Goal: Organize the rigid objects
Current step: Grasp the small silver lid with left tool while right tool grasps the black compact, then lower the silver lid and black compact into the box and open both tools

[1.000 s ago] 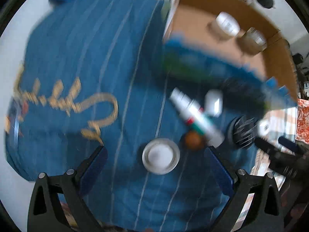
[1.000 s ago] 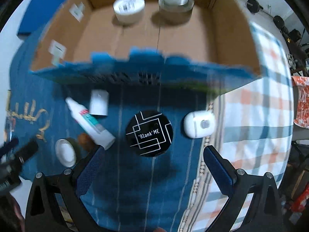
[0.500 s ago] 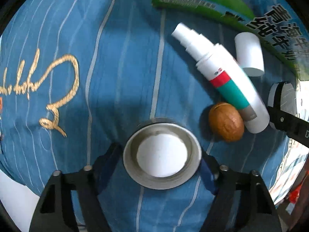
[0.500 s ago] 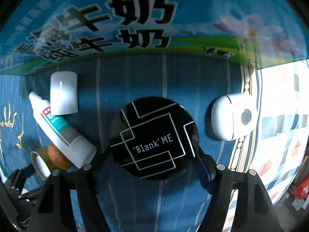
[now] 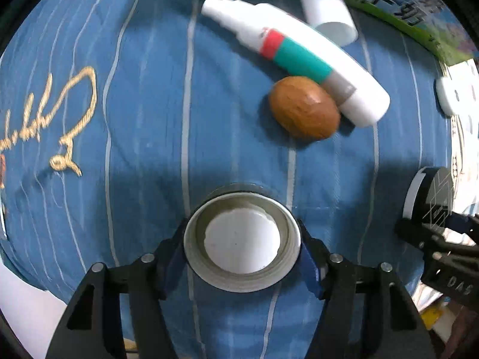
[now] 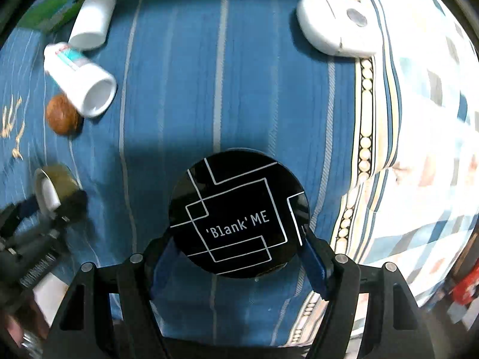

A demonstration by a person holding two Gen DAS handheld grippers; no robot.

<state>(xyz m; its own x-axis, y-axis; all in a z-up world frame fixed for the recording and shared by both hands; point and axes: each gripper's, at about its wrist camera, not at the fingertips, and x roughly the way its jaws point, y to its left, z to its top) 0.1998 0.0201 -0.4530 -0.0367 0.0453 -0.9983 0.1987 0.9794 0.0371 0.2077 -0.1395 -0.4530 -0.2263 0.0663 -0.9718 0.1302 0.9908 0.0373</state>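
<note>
A round metal jar with a white centre stands on the blue striped cloth. My left gripper points down over it, its jaws closing, both blue pads against the jar's rim. The jar also appears at the left edge of the right wrist view. A black round tin lettered 'Blank' ME sits between the pads of my right gripper, which touch its sides. In the left wrist view that tin is at the right edge.
A white spray bottle with red and teal bands, its loose white cap and a brown nut lie beyond the jar. A white oval case rests at the cloth's edge. The printed carton wall stands behind; checked fabric lies right.
Both grippers have come down close to the cloth. Their jaws went from wide open to closed in, the left around the metal jar and the right around the black tin.
</note>
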